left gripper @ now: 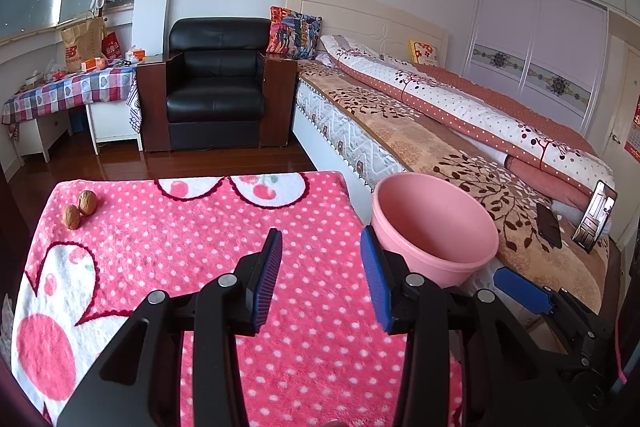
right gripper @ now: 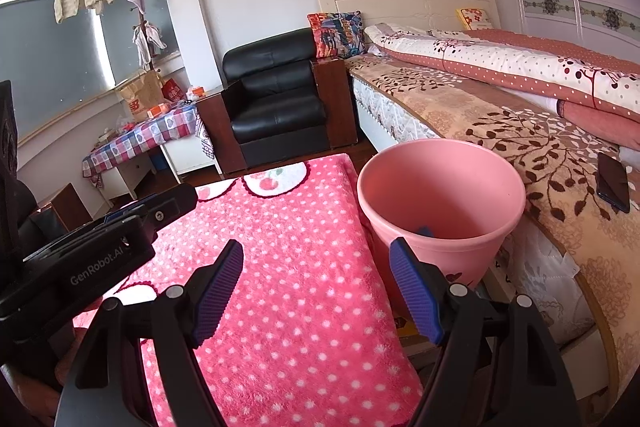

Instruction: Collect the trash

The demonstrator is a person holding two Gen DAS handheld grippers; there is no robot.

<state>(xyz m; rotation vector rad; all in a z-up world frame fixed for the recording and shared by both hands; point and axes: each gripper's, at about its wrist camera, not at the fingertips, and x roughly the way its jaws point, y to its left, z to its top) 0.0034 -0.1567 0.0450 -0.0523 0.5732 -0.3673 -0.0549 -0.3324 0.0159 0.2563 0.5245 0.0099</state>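
2 walnuts (left gripper: 80, 209) at the far left corner of the pink dotted blanket (left gripper: 200, 247), touching each other, the pair strung out along a slant from near-left to far-right. Taken here as the trash to collect, going by the task.

Left gripper (left gripper: 320, 239): spread wide, holding nothing, hovering over the middle of the blanket. From there, walnuts ahead and well off to the left. Nearer of the 2 grippers by a clear margin, so probably the one to go.

Right gripper (right gripper: 316, 251): also wide and holding nothing, over the blanket's right edge, just beside the pink bin (right gripper: 440, 183). Walnuts out of its view altogether.

Bin off the blanket's right side, between it and the bed (left gripper: 400, 131), upright, mouth open. Low inside, a small blue shape, too unclear to name.

Nothing on the blanket between the left gripper and the walnuts. To judge from this: swing left and forward, then close across the short side of 1 nut, since round and hard, and apt to roll off the corner if nudged. Afterwards a carry back across the whole blanket to the bin, past the right gripper.

Farther off: a dark phone (left gripper: 549, 225) on the bed, a black armchair (left gripper: 216, 87) beyond
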